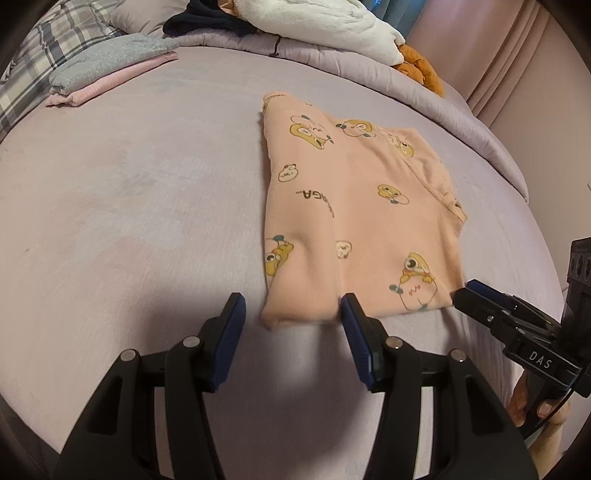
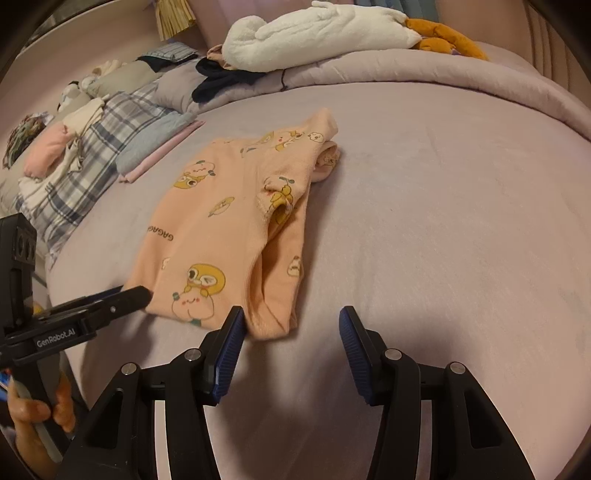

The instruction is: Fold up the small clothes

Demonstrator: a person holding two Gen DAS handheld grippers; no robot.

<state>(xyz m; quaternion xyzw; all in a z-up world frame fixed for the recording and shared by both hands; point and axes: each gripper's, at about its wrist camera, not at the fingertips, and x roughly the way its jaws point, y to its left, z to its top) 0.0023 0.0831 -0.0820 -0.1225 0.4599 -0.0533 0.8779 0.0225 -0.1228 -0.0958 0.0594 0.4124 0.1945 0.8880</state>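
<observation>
A: On the bed (image 1: pixel 129 206), near its middle, lies the top (image 1: pixel 354 206); peach, printed with cartoon figures, already folded in on itself; its near hem points at both grippers

B: And the grippers?

A: Left gripper (image 1: pixel 291 314) has its jaws apart with the near left corner of the hem between them; whether the pads touch the cloth I cannot tell, but nothing is pinched; right gripper (image 2: pixel 291 325) also stands with jaws apart and holds nothing; one pad sits just beside the near right corner, the other over bare bed

B: So what could go wrong?

A: My guess is a lopsided grab; the right gripper sits off to the side of its corner, so closing there might catch one layer only, or nothing

B: And then?

A: Then a lift would let the lower layers sag and the earlier fold would open; the tucked sleeve (image 2: pixel 325 158) at the far edge looks loose and may slip out

B: Anything nearby at risk?

A: Hardly; the folded pile (image 1: pixel 107 70) lies well apart at the far left; the white plush (image 1: pixel 332 26) is further off; the soft bed is the likelier trouble, since a pad pressed down could pinch the sheet along with the cloth
</observation>
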